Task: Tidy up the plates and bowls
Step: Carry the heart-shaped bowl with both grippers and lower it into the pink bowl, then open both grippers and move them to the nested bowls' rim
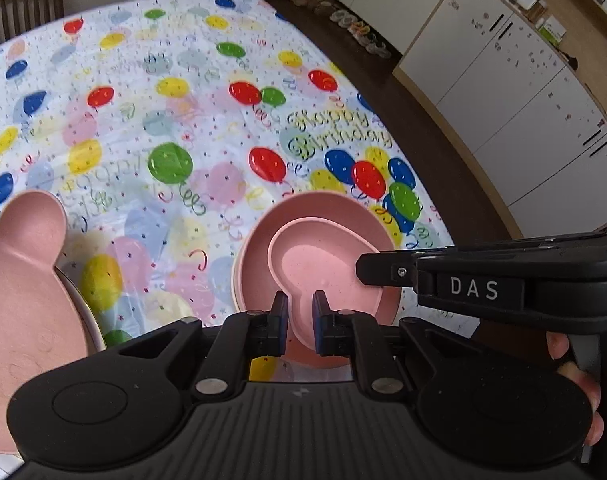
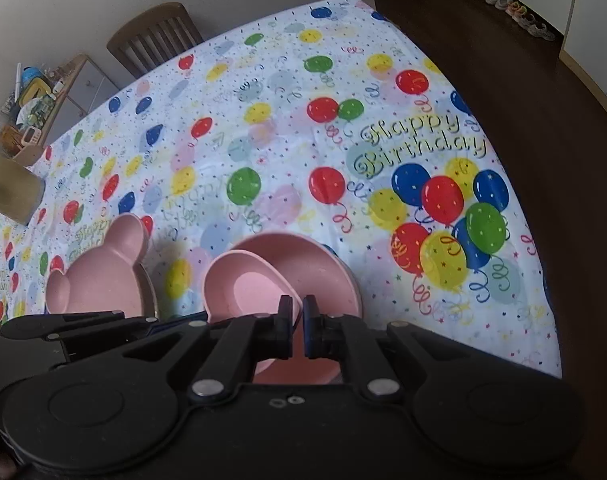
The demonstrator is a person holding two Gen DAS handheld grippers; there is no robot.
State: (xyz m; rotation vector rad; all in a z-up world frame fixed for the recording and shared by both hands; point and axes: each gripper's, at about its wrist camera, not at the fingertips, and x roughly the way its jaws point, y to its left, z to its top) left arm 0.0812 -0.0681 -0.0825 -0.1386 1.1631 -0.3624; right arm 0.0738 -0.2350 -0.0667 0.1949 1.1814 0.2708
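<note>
heart dish: I'm holding a pink, speckled, matte heart-shaped dish [image 1: 323, 264] w/ both grippers; its point is aiming back at me, lobes facing away, long axis running from me toward the far table edge. It's sitting tilted inside the round bowl.
round bowl: pink matte round bowl [image 1: 259, 248], smooth rim, resting on the tablecloth near my edge of the table.
left gripper [image 1: 297, 312]: pinching the heart dish's rim near its point, jaws nearly together.
right gripper [image 2: 297, 316]: pressed together on the heart dish's thin rim, just beside the other gripper.
bear plate: pink flat bear-head-shaped plate [image 1: 23, 280] w/ two round ears, lying to the left, apart from the bowl; something w/ a grey rim is under it.
tablecloth: glossy plastic cloth [image 1: 163, 100] w/ balloon print and "Happy Birthday" lettering.
views: left cam is showing white cabinets [image 1: 503, 100] and my right hand [image 1: 575, 372]; right cam is showing a wooden chair [image 2: 155, 36] and a cluttered shelf [image 2: 39, 100].
</note>
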